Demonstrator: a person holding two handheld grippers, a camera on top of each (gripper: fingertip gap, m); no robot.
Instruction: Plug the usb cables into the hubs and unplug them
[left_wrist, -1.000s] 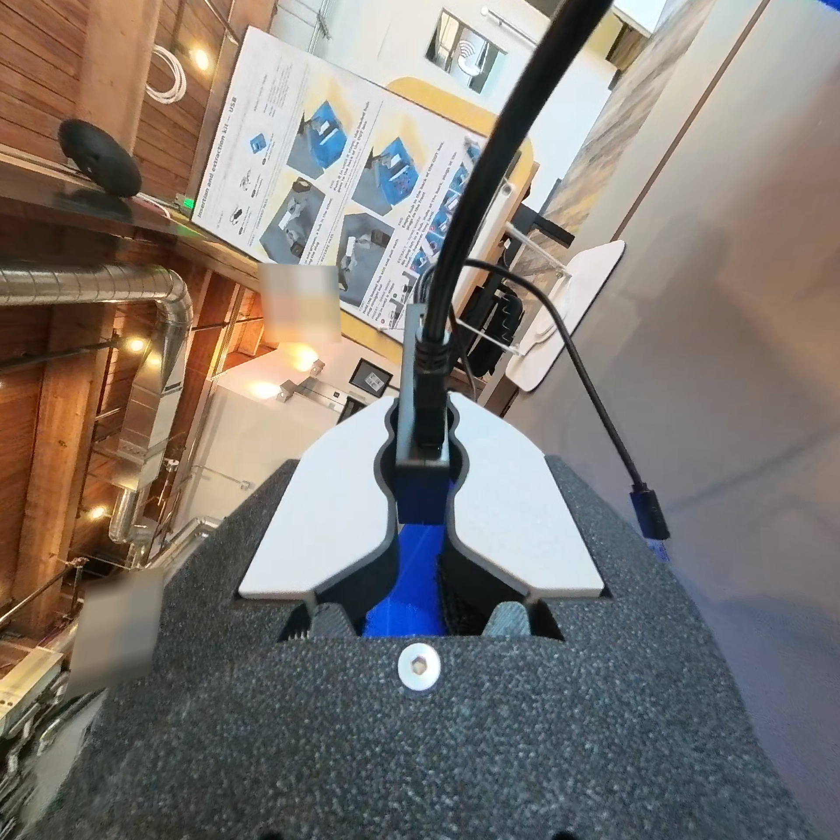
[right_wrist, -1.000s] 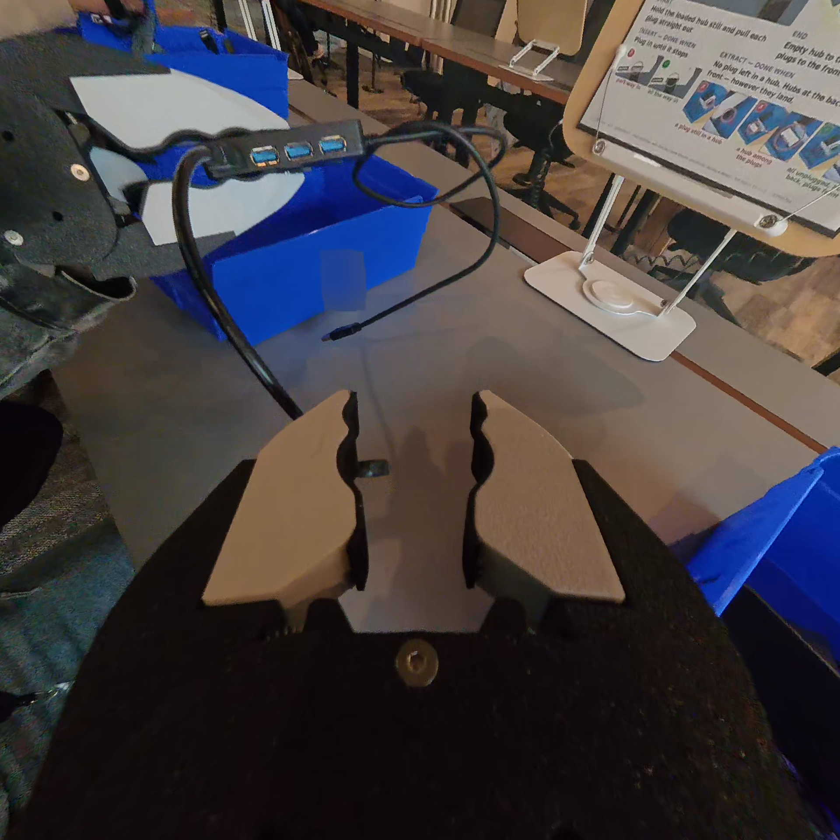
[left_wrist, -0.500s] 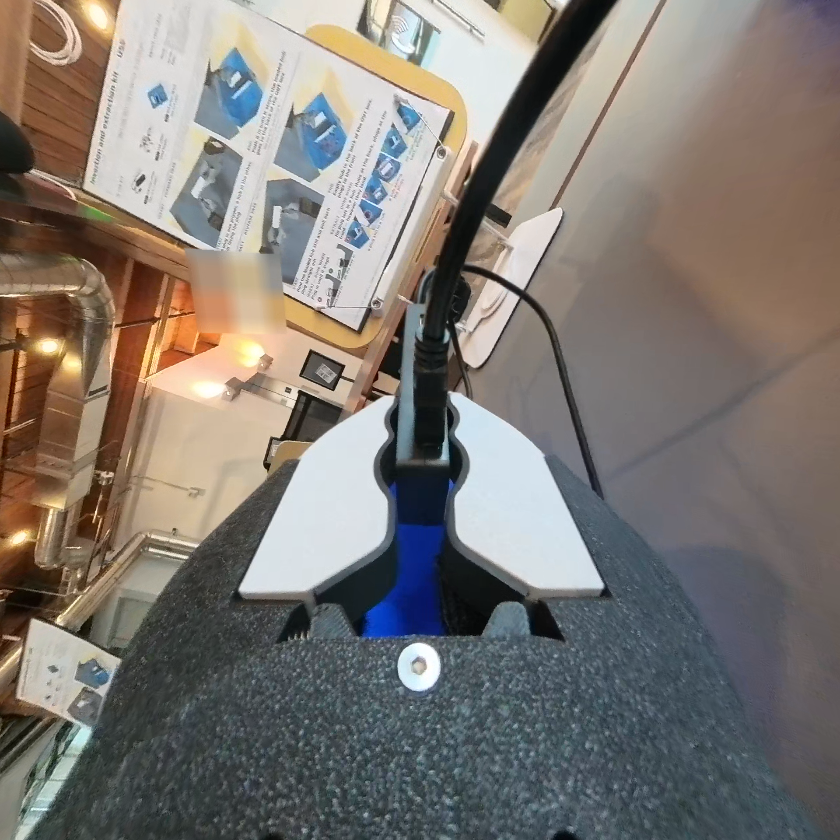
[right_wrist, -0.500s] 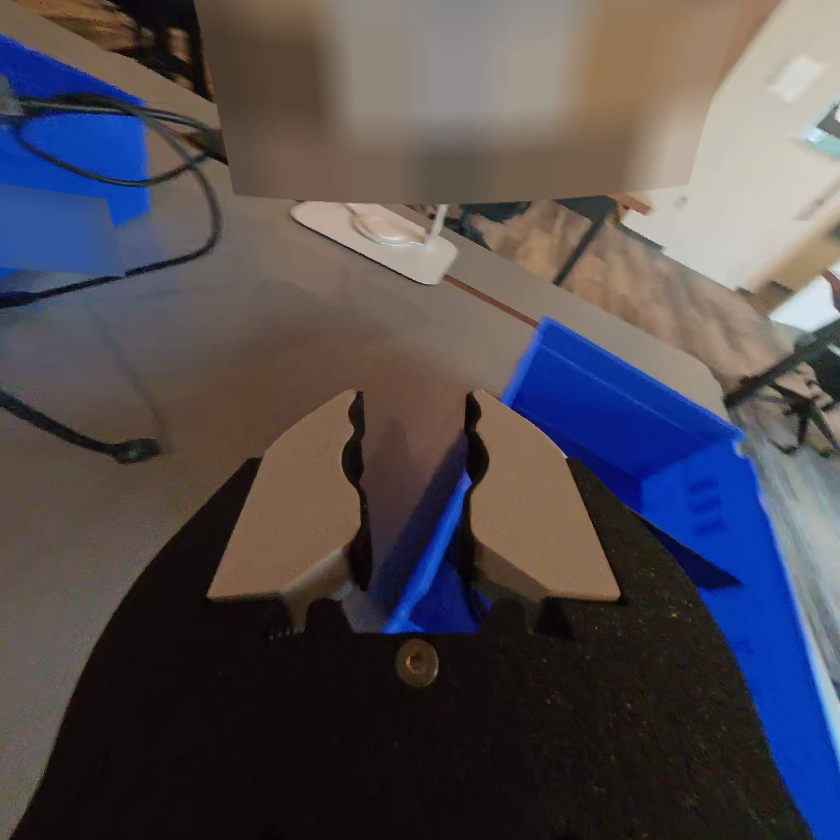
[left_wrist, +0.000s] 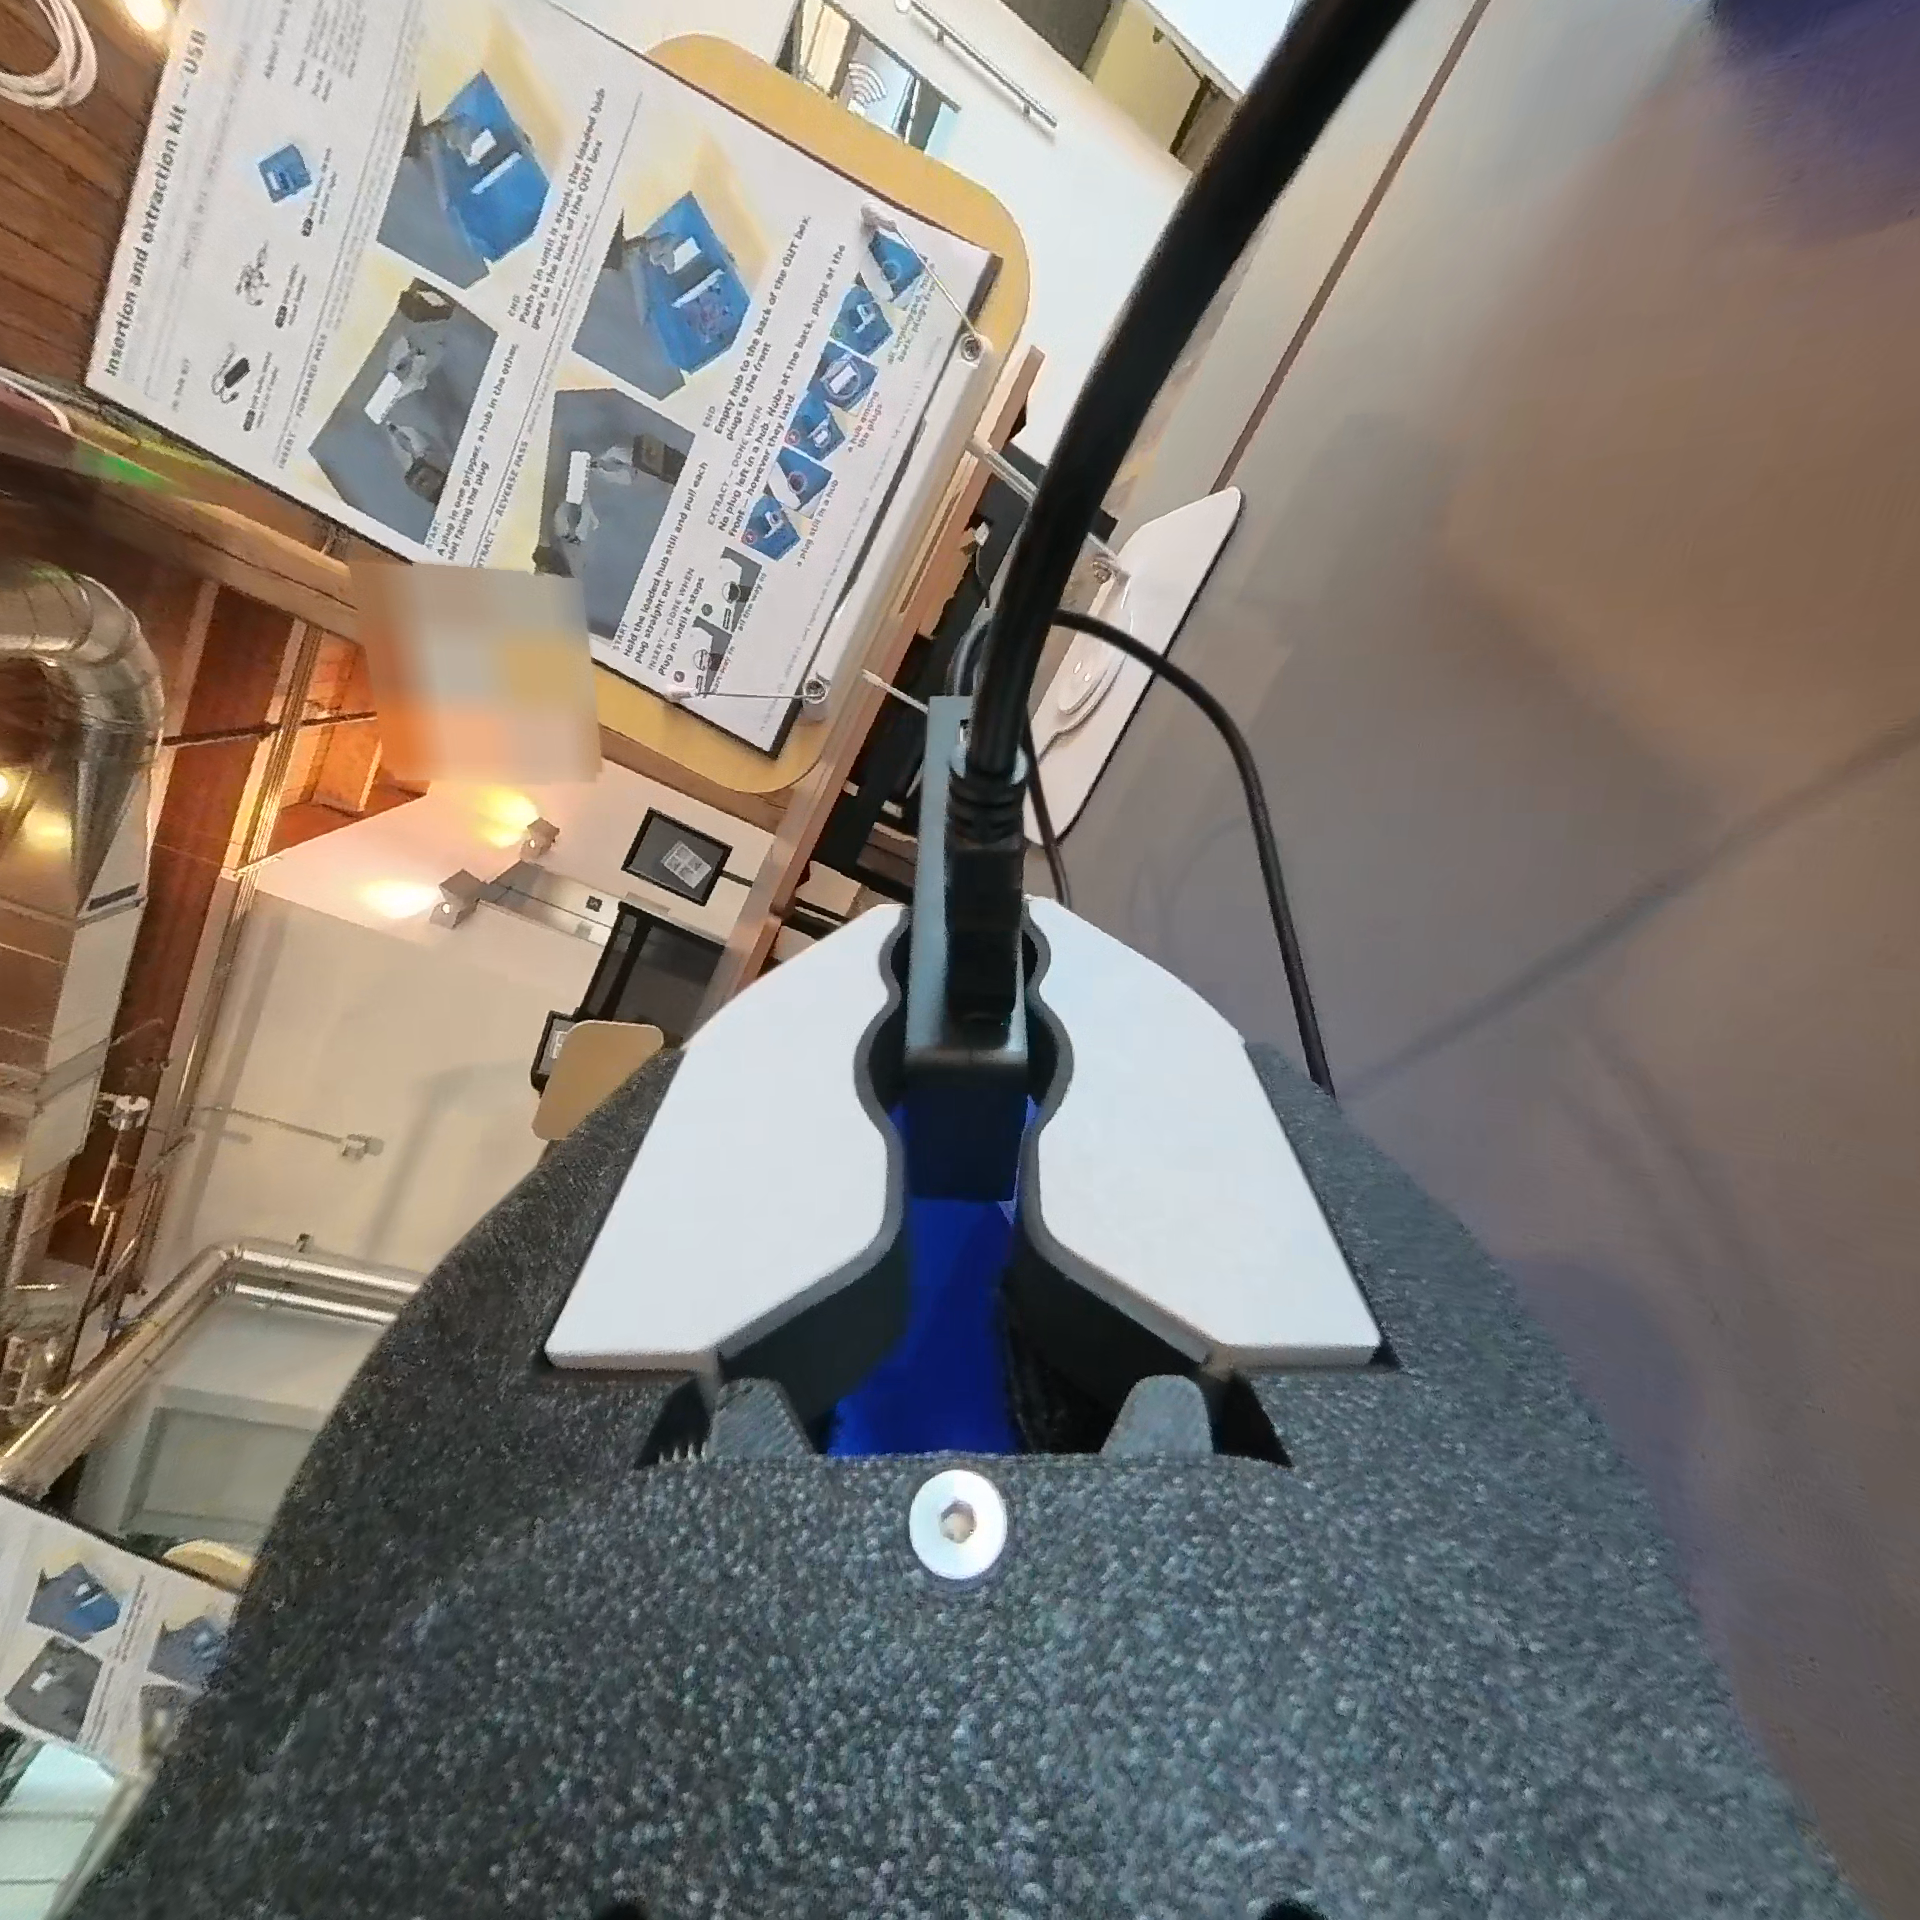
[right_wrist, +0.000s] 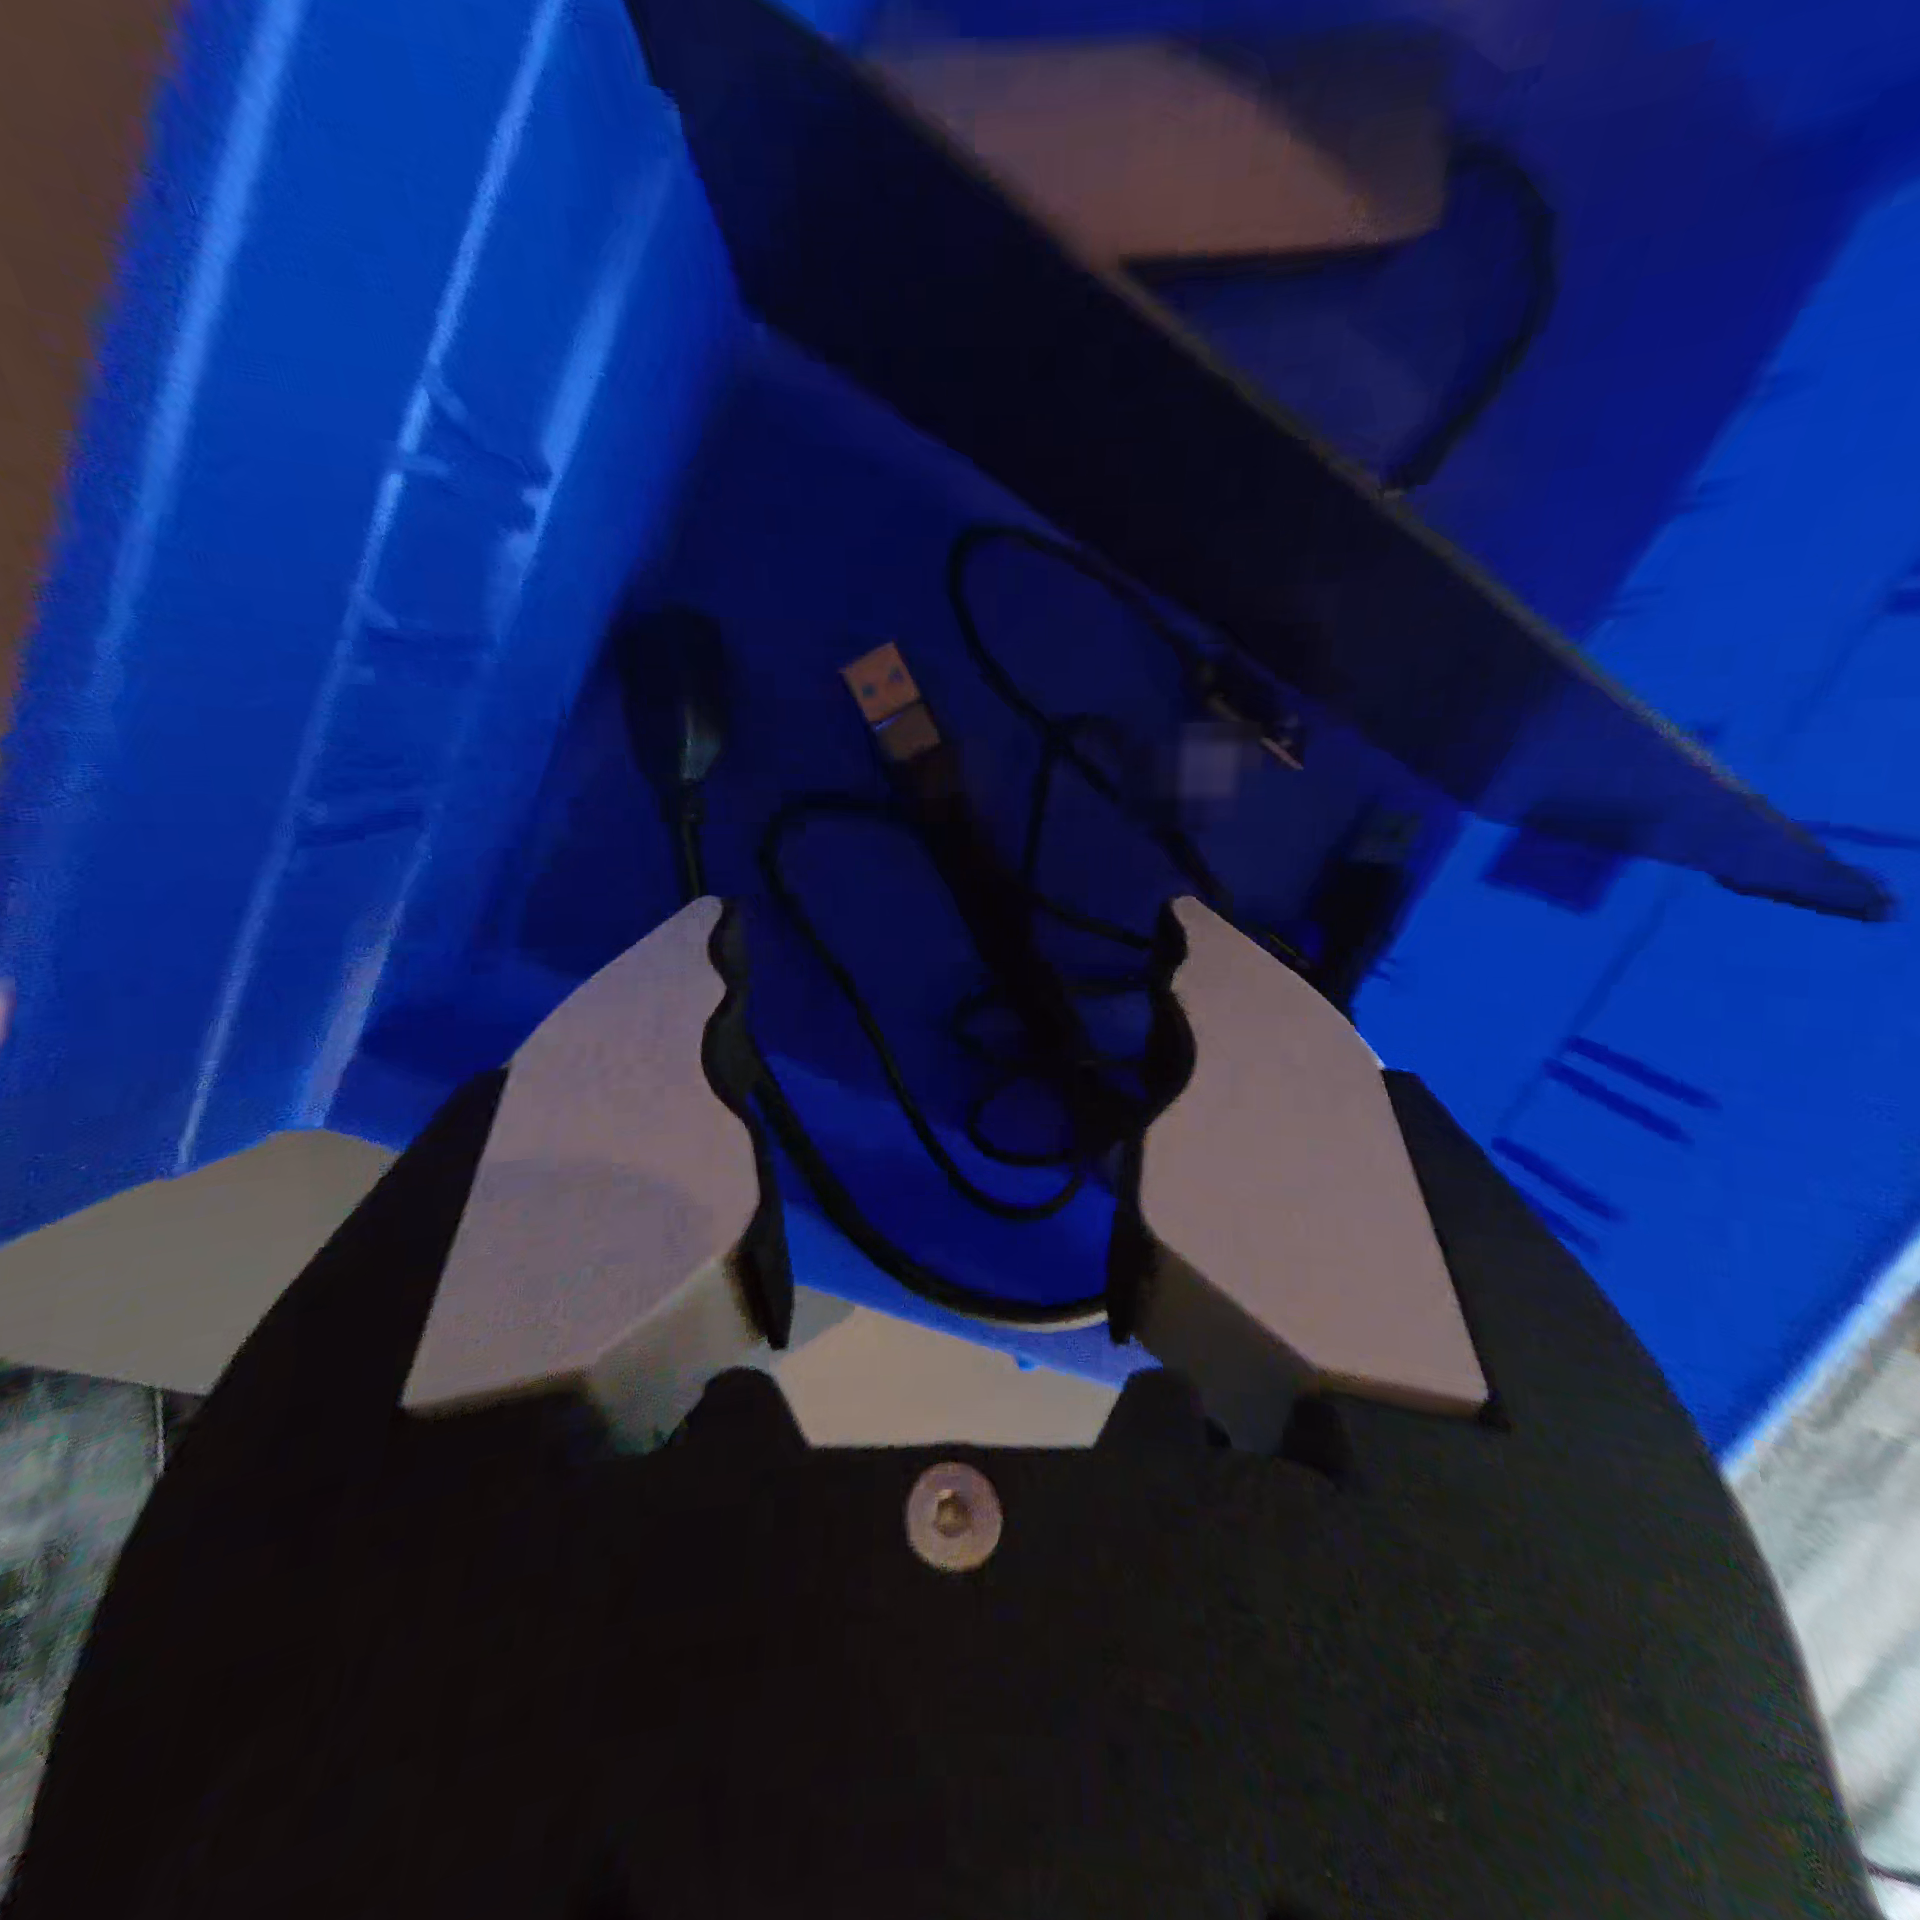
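The left wrist view is rolled sideways, looking close along the table (left_wrist: 1558, 727) toward the instruction board (left_wrist: 582, 343). The right wrist view tips down, blurred, close over a blue bin (right_wrist: 312, 520) of cables (right_wrist: 883, 1039). I see nothing shared between them.

Left hand-held gripper (left_wrist: 961, 940): two pale grey, wavy-edged fingers (left_wrist: 727, 1174) on a speckled dark grey foam-like body, a silver hex screw (left_wrist: 957, 1525) just behind them. Right hand-held gripper (right_wrist: 948, 940): same fingers (right_wrist: 613, 1153), black body, matching screw (right_wrist: 953, 1516).
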